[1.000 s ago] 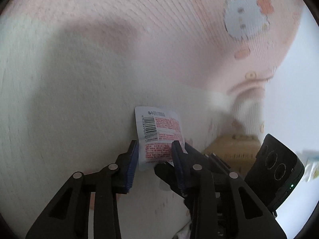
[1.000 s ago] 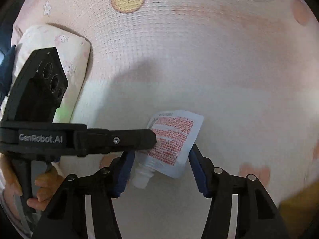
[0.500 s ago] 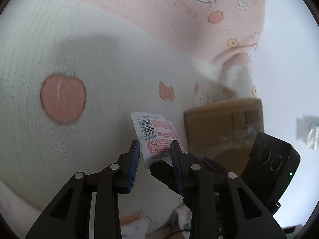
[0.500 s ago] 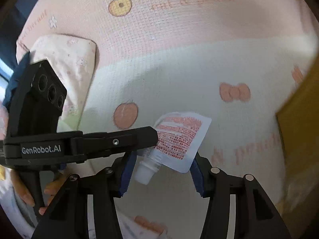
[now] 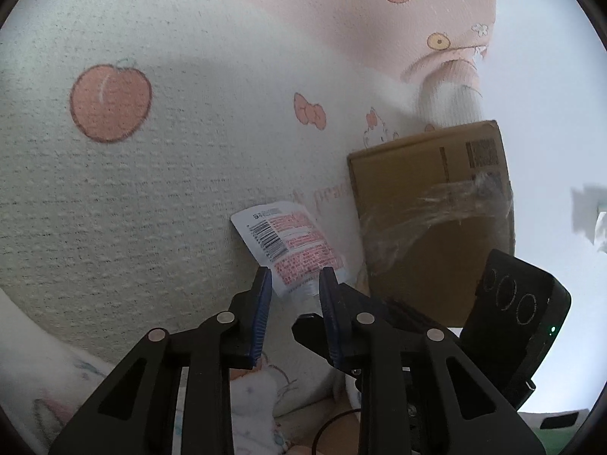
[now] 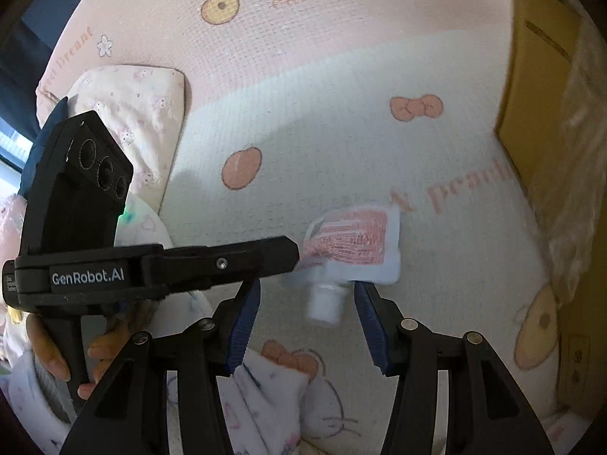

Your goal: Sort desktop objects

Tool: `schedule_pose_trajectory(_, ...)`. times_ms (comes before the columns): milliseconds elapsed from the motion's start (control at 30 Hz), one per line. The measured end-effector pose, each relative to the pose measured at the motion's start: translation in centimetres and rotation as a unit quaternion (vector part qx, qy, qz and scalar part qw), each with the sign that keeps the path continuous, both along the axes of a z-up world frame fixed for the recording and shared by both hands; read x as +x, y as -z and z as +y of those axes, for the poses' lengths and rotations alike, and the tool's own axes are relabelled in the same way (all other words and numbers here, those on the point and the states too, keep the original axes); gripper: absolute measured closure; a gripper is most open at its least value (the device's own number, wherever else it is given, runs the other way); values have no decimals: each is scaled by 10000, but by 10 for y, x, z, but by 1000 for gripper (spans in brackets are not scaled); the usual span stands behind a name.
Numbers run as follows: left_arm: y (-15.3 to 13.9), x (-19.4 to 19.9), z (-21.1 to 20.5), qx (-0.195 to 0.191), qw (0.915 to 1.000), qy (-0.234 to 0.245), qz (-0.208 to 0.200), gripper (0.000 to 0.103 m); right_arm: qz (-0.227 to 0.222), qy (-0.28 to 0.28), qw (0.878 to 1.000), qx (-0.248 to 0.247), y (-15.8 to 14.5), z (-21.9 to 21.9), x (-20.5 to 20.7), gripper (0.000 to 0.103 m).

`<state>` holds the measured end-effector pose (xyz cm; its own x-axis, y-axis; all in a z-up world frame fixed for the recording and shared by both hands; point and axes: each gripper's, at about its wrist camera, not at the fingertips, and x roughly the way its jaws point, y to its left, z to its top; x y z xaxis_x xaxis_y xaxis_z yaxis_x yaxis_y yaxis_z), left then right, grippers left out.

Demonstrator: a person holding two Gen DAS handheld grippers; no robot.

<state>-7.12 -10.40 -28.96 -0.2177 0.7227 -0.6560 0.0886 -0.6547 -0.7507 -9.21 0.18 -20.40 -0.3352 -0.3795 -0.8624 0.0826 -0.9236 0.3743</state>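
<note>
We carry the spouted pouch (image 5: 292,250) over the bed (image 5: 151,197); our left gripper (image 5: 294,288) clenches its neck; spout toward 6 o'clock; right gripper (image 6: 307,305) gapes below; cardboard box (image 5: 432,204) at 2 o'clock.

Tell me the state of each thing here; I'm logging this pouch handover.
White spouted pouch with red print: white cap on, held in the air.
Left gripper: shut on the pouch.
Right gripper: open, pads either side of the cap, not touching it.
Brown cardboard box: closed, clear tape across it.
</note>
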Motion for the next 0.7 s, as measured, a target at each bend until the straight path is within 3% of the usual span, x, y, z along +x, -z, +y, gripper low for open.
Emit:
schedule_pose_trajectory(167,3,-1,-2,-140,9998,-107,-86,74,-2,47,9999,132,1,9,8,53)
schedule_pose_trajectory(267,6,-1,-7,-5,9996,-219,-172,70,45,99,9999,76,2,11,8,54)
schedule_pose_trajectory(300,6,0,-7,20,9996,-229,-182,69,119,120,9998,70,1,11,8,56)
schedule_pose_trajectory(333,6,0,-7,32,9996,-220,-169,68,254,87,9996,52,-2,11,9,67)
schedule_pose_trajectory(433,3,2,-5,-12,9998,-185,-80,68,373,16,9993,-93,-5,8,8,84)
schedule_pose_trajectory(600,-3,4,-11,121,9993,-332,125,68,493,-15,9988,25,-9,1,0,85)
schedule_pose_trajectory(700,-11,5,-13,234,9988,-313,305,81,487,-19,9988,69,-12,2,-6,85)
